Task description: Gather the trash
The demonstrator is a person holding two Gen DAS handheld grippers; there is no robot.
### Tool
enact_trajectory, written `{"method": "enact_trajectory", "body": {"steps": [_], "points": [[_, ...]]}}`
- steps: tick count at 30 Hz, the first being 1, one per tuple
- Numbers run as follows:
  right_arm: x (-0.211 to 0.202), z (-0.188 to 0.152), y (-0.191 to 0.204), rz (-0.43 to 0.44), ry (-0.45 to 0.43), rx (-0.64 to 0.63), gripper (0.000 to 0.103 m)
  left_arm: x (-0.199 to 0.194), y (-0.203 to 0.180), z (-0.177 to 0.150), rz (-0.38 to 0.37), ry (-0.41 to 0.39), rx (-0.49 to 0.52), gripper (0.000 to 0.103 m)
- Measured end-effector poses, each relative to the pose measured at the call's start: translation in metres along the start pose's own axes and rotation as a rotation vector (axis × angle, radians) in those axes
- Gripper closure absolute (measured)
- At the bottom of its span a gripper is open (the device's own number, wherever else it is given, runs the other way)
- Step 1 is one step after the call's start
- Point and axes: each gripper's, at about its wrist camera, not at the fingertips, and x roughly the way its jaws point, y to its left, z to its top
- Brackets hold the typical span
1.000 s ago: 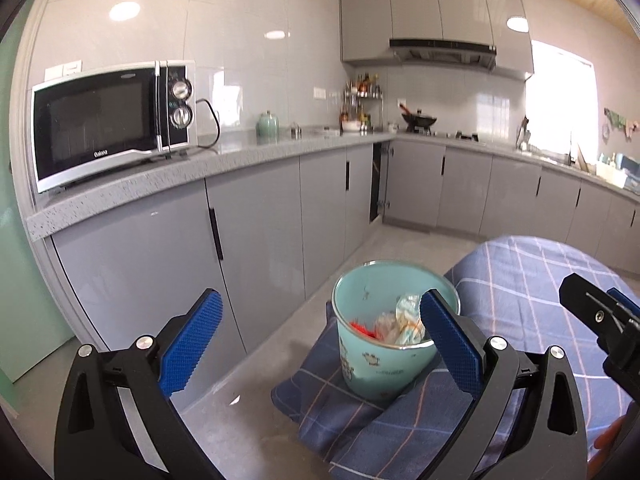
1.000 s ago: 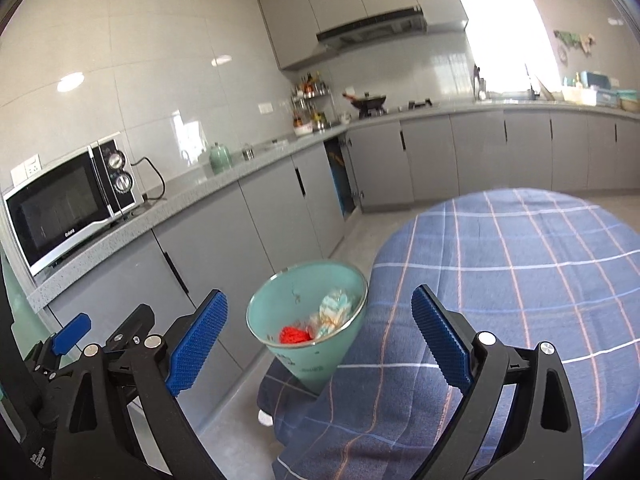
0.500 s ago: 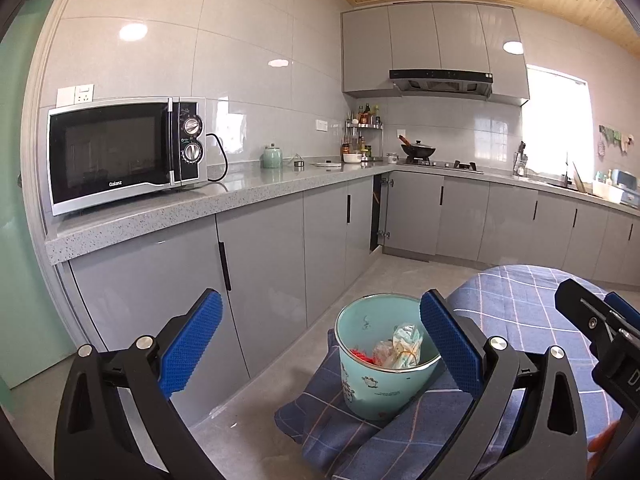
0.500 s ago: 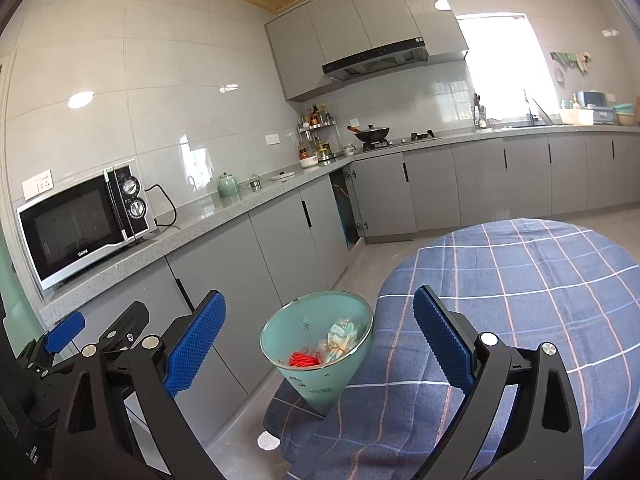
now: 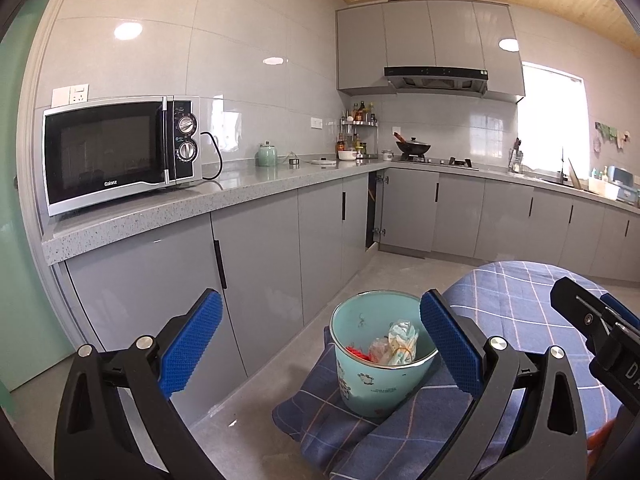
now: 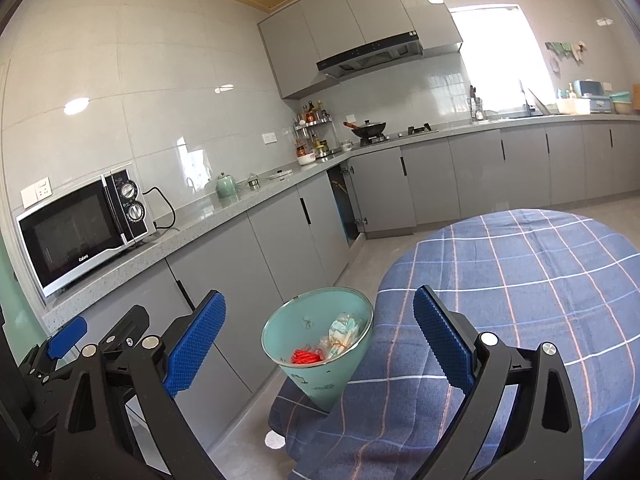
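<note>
Two claws, both spread wide and empty.
Left claw (image 5: 318, 346) and right claw (image 6: 318, 342) hover apart from the teal bin (image 5: 382, 354), which holds wrappers (image 5: 396, 344) at the edge of the checked-cloth surface (image 6: 540, 280); best withdraw without knocking it.

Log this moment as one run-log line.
left gripper open, empty | right gripper open, empty | bin holds trash | tablecloth bare

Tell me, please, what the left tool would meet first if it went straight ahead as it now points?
Probably the grey cabinet doors under the counter; the left tool is open and aims above the teal bin, though depth is unclear.
</note>
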Motion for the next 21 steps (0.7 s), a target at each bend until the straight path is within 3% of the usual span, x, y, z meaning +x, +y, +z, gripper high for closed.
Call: {"method": "enact_trajectory", "body": {"steps": [21], "points": [[-0.0052, -0.0019, 0.0043, 0.002, -0.013, -0.007, 0.009, 0.0007, -0.0003, -0.001, -0.004, 0.003, -0.007, 0.006]]}}
